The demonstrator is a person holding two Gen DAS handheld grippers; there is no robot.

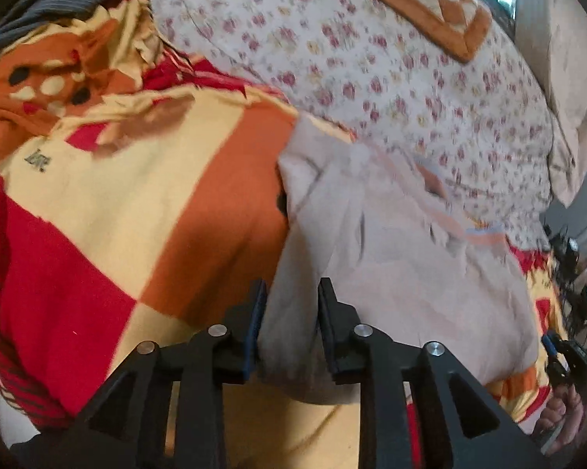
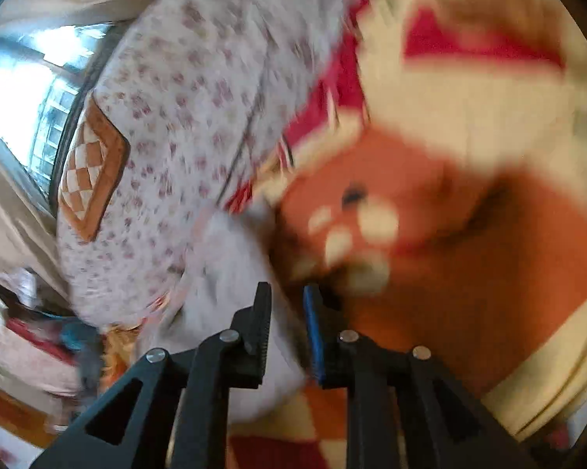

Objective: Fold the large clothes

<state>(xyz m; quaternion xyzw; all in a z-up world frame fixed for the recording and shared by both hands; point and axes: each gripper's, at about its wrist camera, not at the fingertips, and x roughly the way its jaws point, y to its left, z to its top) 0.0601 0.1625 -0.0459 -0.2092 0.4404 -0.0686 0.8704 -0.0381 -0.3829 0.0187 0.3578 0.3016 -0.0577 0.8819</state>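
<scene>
- Your left tool (image 1: 289, 324) is nearly closed, and a bunched edge of the pale garment (image 1: 391, 242) sits pinched between its pads; keep that pinch firm while you lift.
- The garment spreads away from that tool over the orange, red and cream blanket (image 1: 145, 195) on the bed, so carry the held edge low and level to stop the loose cloth dragging into wrinkles.
- Beyond the garment lies the floral quilt (image 1: 371, 78) with a checked cushion (image 1: 422, 4) on it (both well clear of your fold, so leave them be).
- At the right edge of the left view you can glimpse your other hand (image 1: 559, 410), cut off by the lens rim.
- Your right tool (image 2: 287, 332) also stands nearly closed on a fold of the same pale garment (image 2: 234, 273), which hangs down between the pads.
- Move both tools together at one height, I judge, so the fold line lands straight.
- The right view is heavily blurred: the spotted orange patch (image 2: 371, 234) beside the tool is hard to read, and you cannot see how much cloth that tool truly holds.
- The garment's full outline, collar and sleeves are hidden from both cameras.
</scene>
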